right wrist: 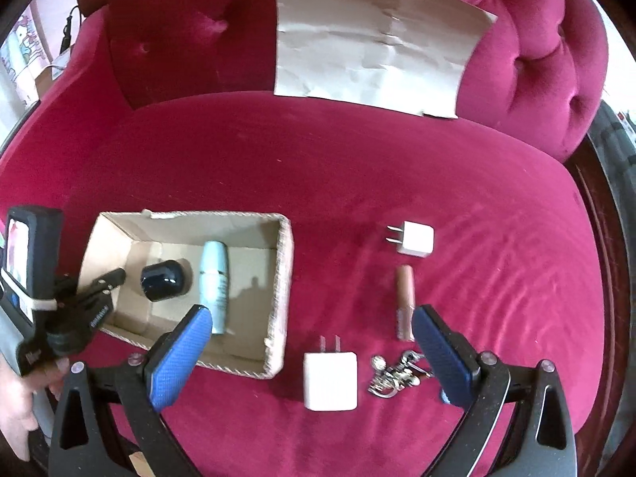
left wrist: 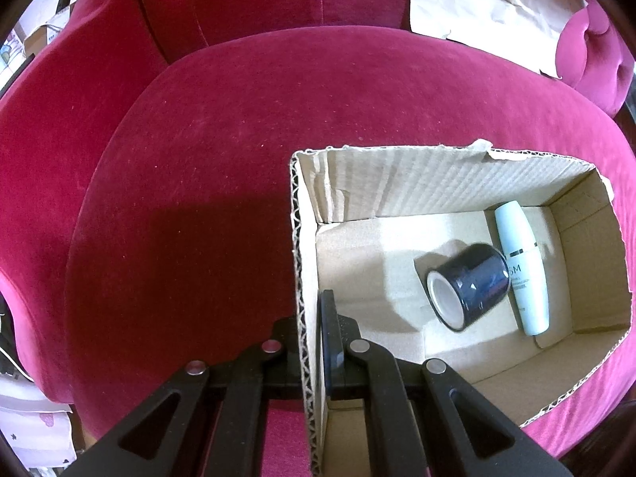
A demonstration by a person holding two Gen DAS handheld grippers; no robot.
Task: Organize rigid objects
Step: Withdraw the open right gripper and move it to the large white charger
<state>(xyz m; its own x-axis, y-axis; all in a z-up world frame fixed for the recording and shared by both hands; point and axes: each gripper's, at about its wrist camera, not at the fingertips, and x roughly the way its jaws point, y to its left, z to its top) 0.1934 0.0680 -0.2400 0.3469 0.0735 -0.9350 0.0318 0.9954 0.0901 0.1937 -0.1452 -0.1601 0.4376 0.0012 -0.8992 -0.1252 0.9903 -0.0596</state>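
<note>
Two things already lie in the cardboard box [right wrist: 278,278], and four wait outside it, so by my reckoning the sorting is about a third done. Nearest the right gripper [right wrist: 314,353], whose blue-padded fingers stand wide apart and empty, sit a large white plug adapter [right wrist: 330,381] and a bunch of keys [right wrist: 393,373], both between the fingers. Just beyond lies a brown tube [right wrist: 405,302], then a smaller white plug adapter [right wrist: 415,238] further off.

The left gripper [left wrist: 314,338] is clamped on the box's near wall, one finger inside and one outside, steadying it on the red velvet sofa [left wrist: 222,159]. Deeper inside, a roll of dark tape [left wrist: 469,290] rests on its side, touching a pale blue bottle [left wrist: 520,270] that lies flat. The bottle carries large letters that look like "SM", though the smaller print beneath is too blurred to read. Farthest back, a crumpled sheet of brown paper [right wrist: 373,39] leans on the backrest.
</note>
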